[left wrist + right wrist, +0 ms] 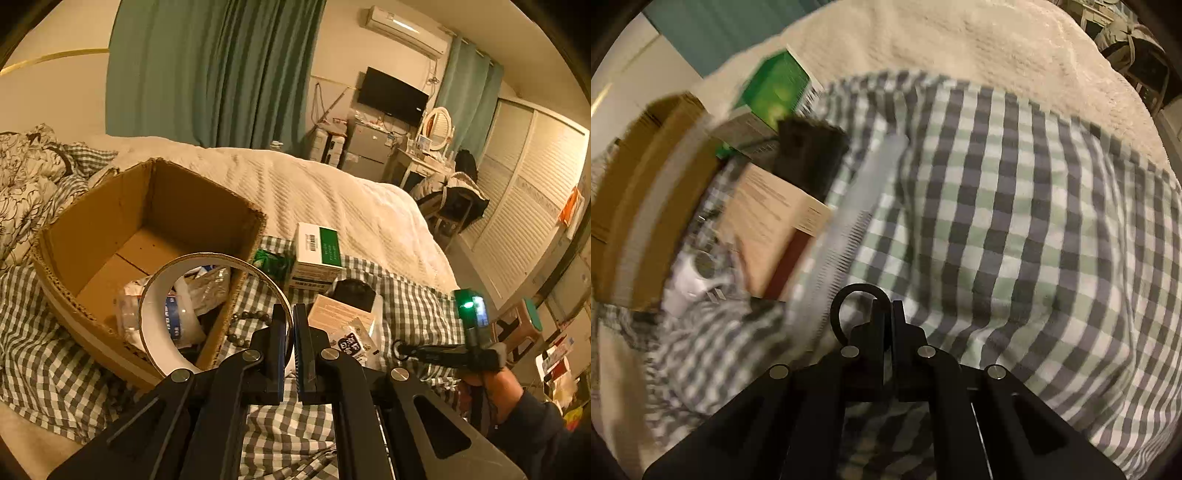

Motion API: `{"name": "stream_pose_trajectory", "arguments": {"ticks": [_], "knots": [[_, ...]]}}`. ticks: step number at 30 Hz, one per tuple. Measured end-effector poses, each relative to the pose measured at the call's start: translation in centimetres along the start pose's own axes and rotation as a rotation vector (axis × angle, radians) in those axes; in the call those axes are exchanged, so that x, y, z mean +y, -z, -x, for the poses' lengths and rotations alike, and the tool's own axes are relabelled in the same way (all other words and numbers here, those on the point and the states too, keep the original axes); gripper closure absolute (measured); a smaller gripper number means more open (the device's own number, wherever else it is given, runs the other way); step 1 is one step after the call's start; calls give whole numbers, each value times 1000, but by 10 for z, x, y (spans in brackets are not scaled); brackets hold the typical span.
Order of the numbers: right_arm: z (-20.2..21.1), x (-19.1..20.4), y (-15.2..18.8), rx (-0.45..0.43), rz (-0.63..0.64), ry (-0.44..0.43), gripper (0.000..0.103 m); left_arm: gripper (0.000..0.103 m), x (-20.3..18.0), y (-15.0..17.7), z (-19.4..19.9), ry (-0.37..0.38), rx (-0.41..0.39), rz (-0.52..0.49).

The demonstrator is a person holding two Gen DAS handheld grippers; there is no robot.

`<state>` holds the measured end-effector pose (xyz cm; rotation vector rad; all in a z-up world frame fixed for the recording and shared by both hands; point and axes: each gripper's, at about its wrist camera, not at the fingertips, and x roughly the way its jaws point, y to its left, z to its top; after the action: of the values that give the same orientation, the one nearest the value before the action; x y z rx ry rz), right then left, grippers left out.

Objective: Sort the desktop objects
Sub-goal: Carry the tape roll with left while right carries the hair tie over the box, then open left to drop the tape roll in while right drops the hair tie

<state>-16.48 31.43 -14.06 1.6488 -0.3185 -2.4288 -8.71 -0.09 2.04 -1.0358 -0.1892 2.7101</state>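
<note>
Two grippers are seen. The left gripper [290, 321] is pinched on a tape roll [216, 310] held above the cardboard box [147, 236]; the right gripper [888, 317] is clamped on a black loop [846, 310] over checked cloth [1015, 221].

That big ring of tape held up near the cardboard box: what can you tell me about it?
The tape roll is a large, thin-walled ring with a white inner face and a tan outer edge, probably packing tape on a card core. It stands upright on edge, lifted, its right side pinched between the shut fingers of the left tool. It hangs in front of the open cardboard box, whose crumpled plastic contents show through its hole. Nothing else appears to touch it.
</note>
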Motion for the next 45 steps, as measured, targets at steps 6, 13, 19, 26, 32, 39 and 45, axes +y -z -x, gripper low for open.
{"name": "stream_pose_trajectory", "arguments": {"ticks": [6,13,19,26,32,39,45], "knots": [[48,24,1,-101,12,-128,100,100,20,-6,5,-10,2,33],[93,101,3,-189,168,-170,100,100,50,-21,7,-71,22,-18],[91,196,-29,-220,271,-269,100,100,88,-35,-4,-84,65,-22],[52,273,-60,-171,287,-253,76,83,102,-44,-17,-86,82,-56],[59,268,-67,-199,232,-284,20,18,105,-42,-17,-196,68,-103],[109,216,-53,-236,245,-195,20,12,95,-41,10,-168,41,-52],[144,139,-27,-297,231,-84,20,2,30,-15,24,-143,-45,-90]]}}
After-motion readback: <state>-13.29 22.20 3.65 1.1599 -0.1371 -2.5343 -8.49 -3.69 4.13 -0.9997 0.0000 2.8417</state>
